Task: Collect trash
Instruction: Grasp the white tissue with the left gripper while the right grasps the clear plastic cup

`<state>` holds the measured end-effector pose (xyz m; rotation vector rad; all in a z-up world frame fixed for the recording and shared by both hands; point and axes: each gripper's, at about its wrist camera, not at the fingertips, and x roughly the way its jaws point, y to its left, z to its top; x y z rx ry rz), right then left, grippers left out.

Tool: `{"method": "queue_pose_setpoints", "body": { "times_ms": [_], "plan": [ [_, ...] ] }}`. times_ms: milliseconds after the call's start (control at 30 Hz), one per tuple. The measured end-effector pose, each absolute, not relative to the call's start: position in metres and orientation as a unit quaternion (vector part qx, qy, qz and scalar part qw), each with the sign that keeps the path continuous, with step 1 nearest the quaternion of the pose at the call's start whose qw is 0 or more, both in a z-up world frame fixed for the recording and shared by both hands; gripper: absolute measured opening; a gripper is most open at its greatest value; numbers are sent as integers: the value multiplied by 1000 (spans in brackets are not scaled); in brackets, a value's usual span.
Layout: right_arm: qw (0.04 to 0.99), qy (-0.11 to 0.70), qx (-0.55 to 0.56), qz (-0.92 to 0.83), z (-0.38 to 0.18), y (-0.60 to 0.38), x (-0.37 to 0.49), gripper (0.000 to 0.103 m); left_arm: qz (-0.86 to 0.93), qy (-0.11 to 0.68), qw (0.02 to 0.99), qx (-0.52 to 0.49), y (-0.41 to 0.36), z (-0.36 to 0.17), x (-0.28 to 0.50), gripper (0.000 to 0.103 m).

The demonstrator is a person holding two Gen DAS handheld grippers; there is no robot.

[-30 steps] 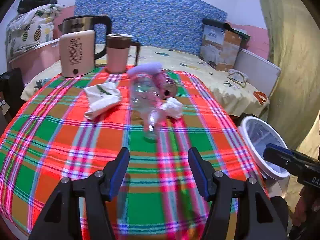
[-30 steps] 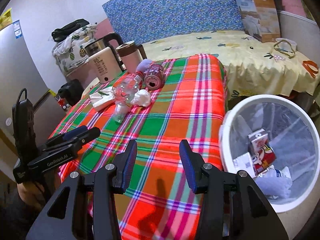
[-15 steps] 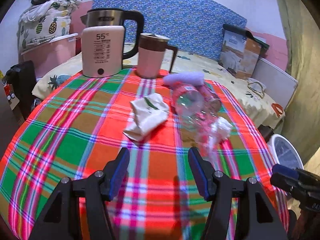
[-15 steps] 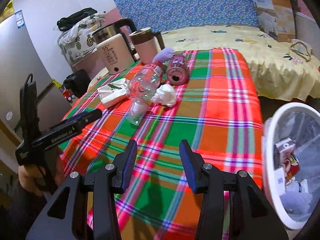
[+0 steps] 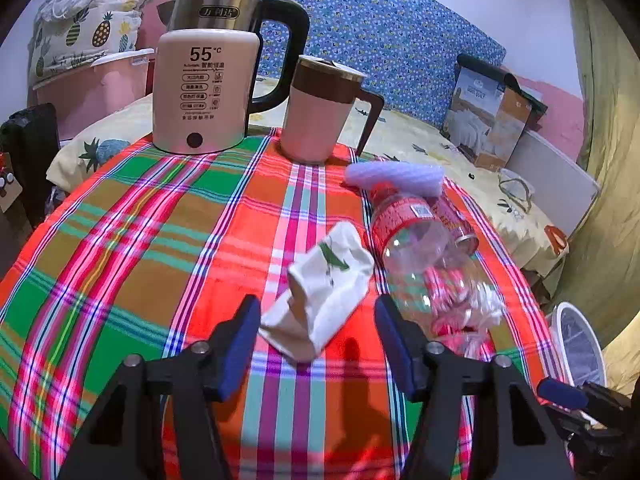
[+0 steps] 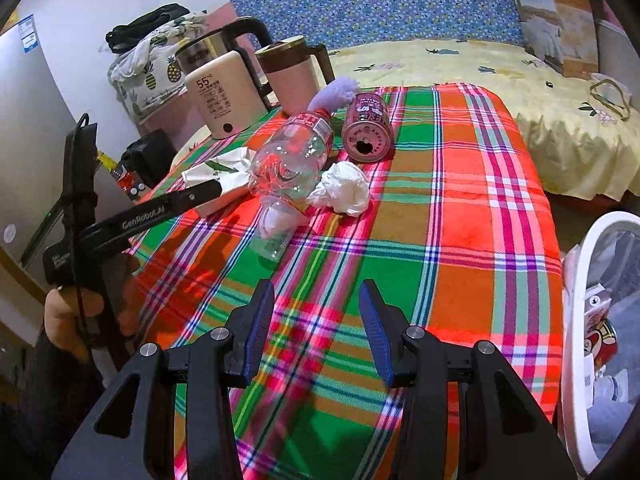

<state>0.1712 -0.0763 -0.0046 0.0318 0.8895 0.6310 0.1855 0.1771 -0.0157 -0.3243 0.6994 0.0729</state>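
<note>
L gripper (image 5: 318,344) closing round folded tissue (image 5: 324,292), not gripped

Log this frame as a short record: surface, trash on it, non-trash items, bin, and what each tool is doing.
surface: plaid tablecloth
trash: folded white wrapper; clear plastic bottle lying down; crumpled tissue; pink can on its side
non-trash: kettle; pink mug
bin: white trash bin off the table's right edge, already holding trash
left tool: jaws closing, the wrapper between them, not yet gripped
right tool: open, empty, over bare cloth
</note>
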Motion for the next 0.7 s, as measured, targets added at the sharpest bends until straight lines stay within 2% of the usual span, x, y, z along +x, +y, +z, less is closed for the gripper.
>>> {"method": "queue_pose_setpoints", "body": {
  "times_ms": [67, 133, 200, 700],
  "plan": [
    [854, 422, 14, 303, -5, -72, 173, 46, 30, 342, 925, -162, 178, -17, 188, 44],
    [853, 423, 12, 305, -5, -67, 175, 46, 22, 347, 923, -166, 178, -19, 188, 27],
    [851, 425, 12, 308, -7, -61, 178, 46, 15, 347, 922, -170, 178, -19, 186, 23],
    [848, 434, 19, 304, -15, -23, 198, 46, 34, 322, 929, -180, 185, -14, 145, 20]
  ]
}}
